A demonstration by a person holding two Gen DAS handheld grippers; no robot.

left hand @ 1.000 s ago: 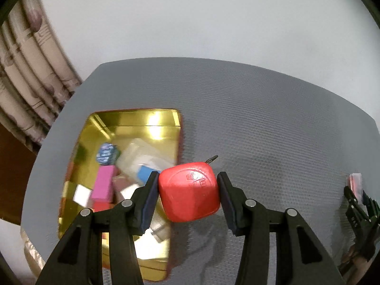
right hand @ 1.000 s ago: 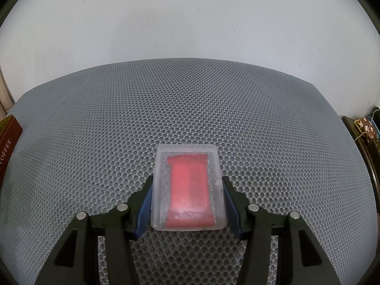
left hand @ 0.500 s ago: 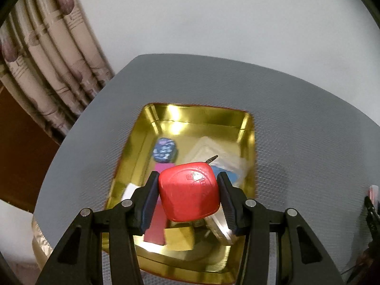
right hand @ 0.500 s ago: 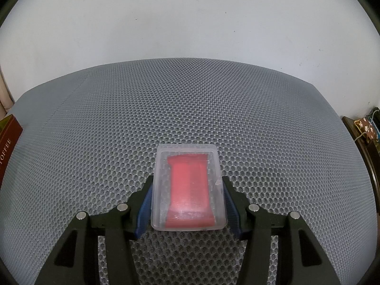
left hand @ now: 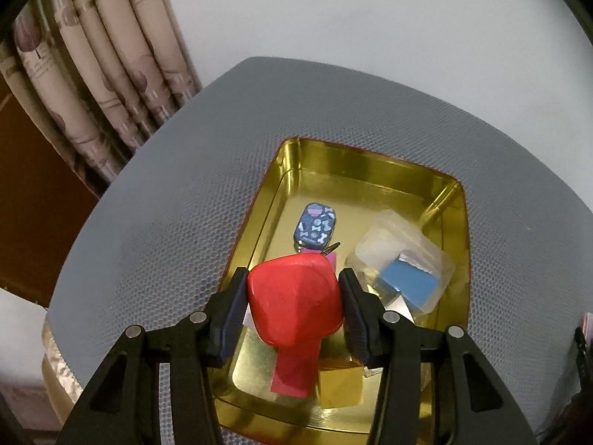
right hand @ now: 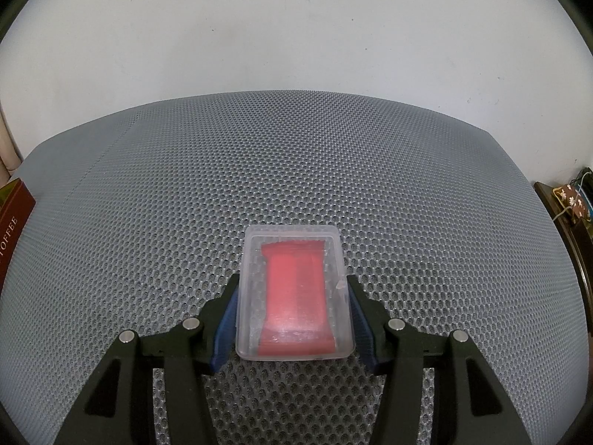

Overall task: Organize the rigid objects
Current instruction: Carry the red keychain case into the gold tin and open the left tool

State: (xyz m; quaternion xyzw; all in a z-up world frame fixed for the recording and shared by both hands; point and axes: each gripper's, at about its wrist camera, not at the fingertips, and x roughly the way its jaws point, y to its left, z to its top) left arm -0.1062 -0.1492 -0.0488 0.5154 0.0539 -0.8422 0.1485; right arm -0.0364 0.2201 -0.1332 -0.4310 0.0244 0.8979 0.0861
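My left gripper (left hand: 293, 304) is shut on a red rounded box (left hand: 294, 298) and holds it above the near part of the gold tin tray (left hand: 370, 165). In the tray lie a small dark blue patterned tin (left hand: 315, 226), a clear plastic case with a blue block (left hand: 406, 259), a red card (left hand: 294, 371) and a gold block (left hand: 339, 385). My right gripper (right hand: 292, 319) is shut on a clear plastic case with a red insert (right hand: 294, 296), just over the grey mesh table (right hand: 296, 170).
Beige patterned curtains (left hand: 103, 74) hang beyond the table's left edge, beside brown furniture (left hand: 26, 193). A dark red box lettered TOFFEE (right hand: 13, 218) stands at the table's left edge in the right wrist view. A white wall (right hand: 296, 29) lies behind.
My left gripper carried the red box leftwards from beside the tray's right rim to over the tray. The right gripper and its clear case look almost unmoved.
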